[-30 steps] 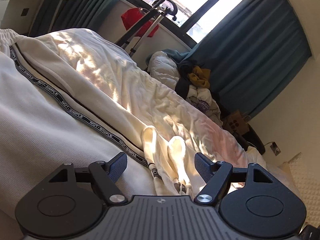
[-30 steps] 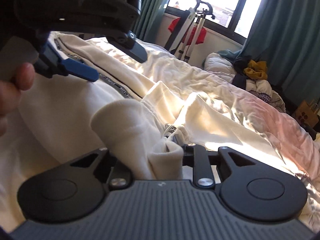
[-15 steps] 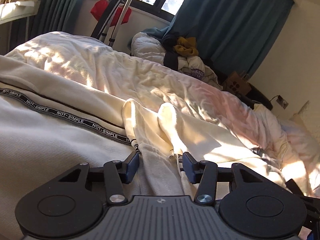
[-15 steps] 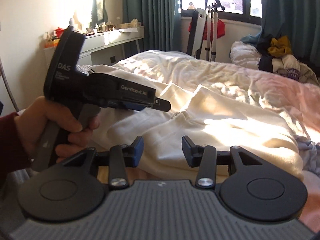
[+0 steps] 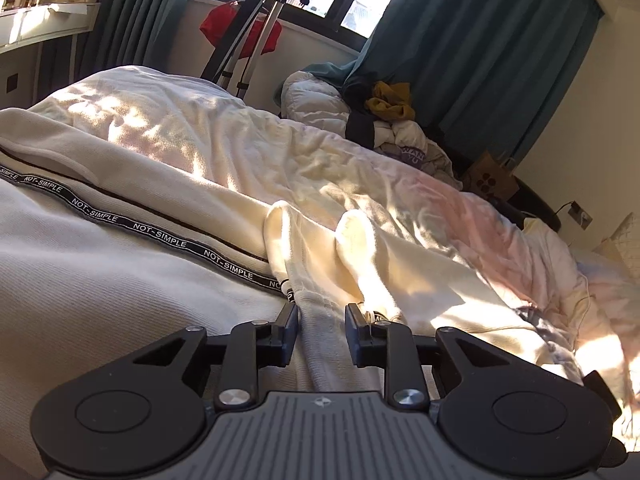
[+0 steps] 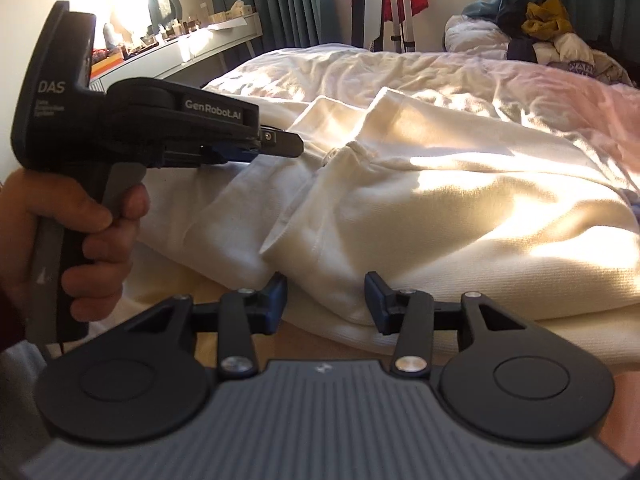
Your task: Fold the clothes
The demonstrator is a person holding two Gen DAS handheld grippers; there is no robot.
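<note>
A cream garment [image 5: 120,280] with a black "NOT-SIMPLE" tape [image 5: 160,236] lies spread over the bed. My left gripper [image 5: 322,332] is closing, and its pads press a raised fold of the cream cloth near the drawstring tips [image 5: 289,286]. In the right wrist view a hand [image 6: 80,240] holds that left gripper [image 6: 276,146] low over the cream garment [image 6: 440,220]. My right gripper [image 6: 326,300] stands open at the garment's near edge. A bulge of cloth lies between its pads, and neither pad presses it.
The garment rests on a rumpled pale duvet [image 5: 400,184]. A heap of clothes [image 5: 384,120] sits at the far end by teal curtains. A metal stand with red cloth [image 5: 240,32] leans at the window. A cluttered desk [image 6: 192,48] runs along the left wall.
My left gripper went from wide open to closed around the cream fold. My right gripper let go of the cloth it held, drew back and rolled level.
</note>
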